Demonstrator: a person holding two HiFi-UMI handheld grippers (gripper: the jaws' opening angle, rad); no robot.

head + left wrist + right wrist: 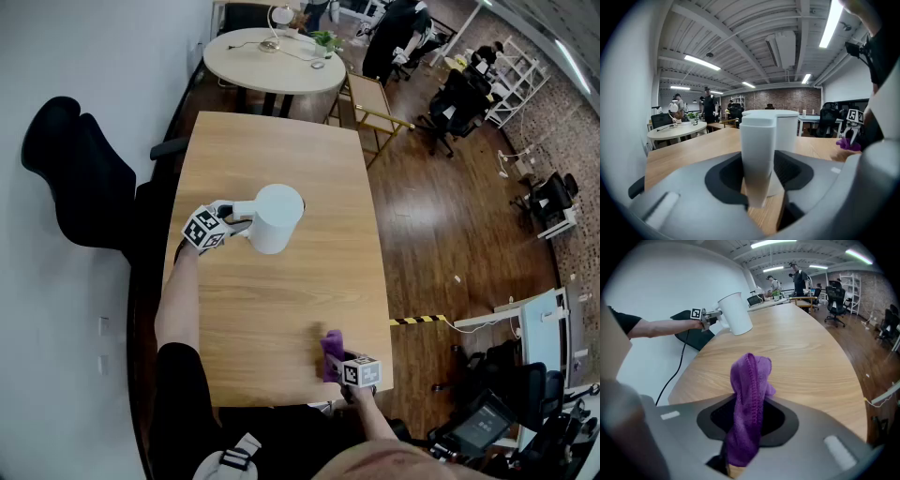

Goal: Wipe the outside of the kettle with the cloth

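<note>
A white kettle (277, 217) stands upright on the wooden table (281, 309), left of its middle. My left gripper (236, 221) reaches it from the left and is shut on the kettle's handle (757, 159), which fills the gap between the jaws; the kettle's body (792, 131) rises just behind. My right gripper (337, 363) is near the table's front right edge, shut on a purple cloth (331, 348). The cloth (750, 399) stands bunched up out of the jaws of that gripper (743, 446). From there the kettle (736, 313) and the left gripper (710, 317) show far across the table.
A round white table (272, 61) with small items stands behind the wooden one. A black office chair (75, 178) sits by the wall at the left, a wooden chair (375, 108) at the back right. Yellow-black tape (419, 320) marks the floor to the right.
</note>
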